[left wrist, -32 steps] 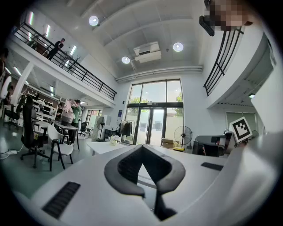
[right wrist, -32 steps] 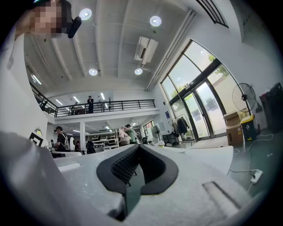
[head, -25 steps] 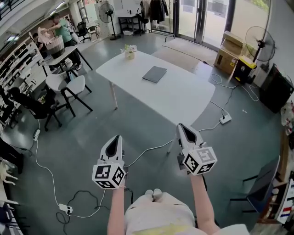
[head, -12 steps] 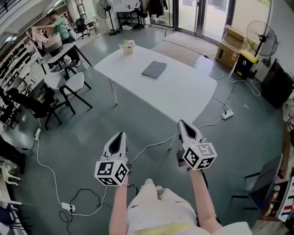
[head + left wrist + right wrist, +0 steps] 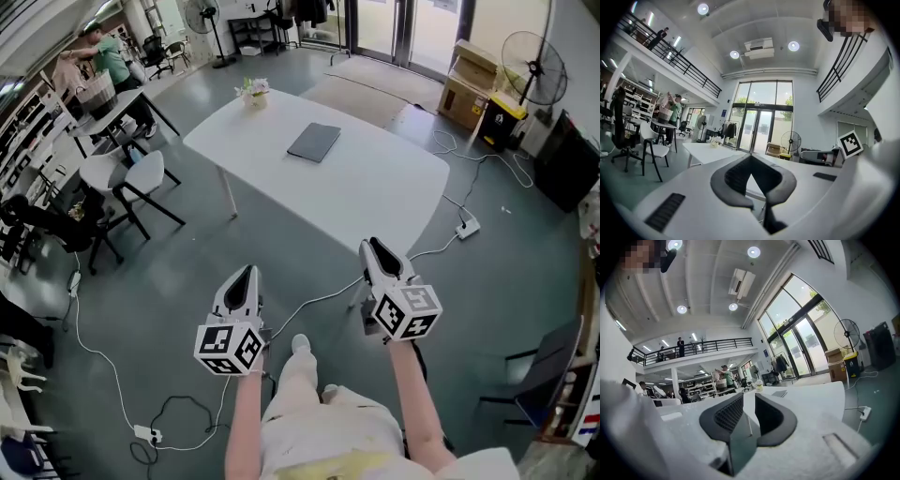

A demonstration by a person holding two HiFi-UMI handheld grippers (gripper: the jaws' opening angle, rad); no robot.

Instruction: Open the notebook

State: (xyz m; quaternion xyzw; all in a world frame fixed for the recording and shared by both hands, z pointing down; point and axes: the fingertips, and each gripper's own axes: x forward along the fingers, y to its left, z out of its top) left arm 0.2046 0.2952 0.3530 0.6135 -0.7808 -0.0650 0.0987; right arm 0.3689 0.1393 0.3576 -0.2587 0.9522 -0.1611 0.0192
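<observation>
Dark grey closed notebook (image 5: pixel 314 142) on the white rectangular table (image 5: pixel 384 192), well apart from both grippers.
On the near left, the left gripper (image 5: pixel 246 274) has its jaws clenched tip to tip with nothing between them. The notebook lies flat far beyond it and a little to the right, toward the table's far side. On the near right, the right gripper (image 5: pixel 373 247) shows against the table's near edge, its jaws opening to a narrow gap with nothing in it.
</observation>
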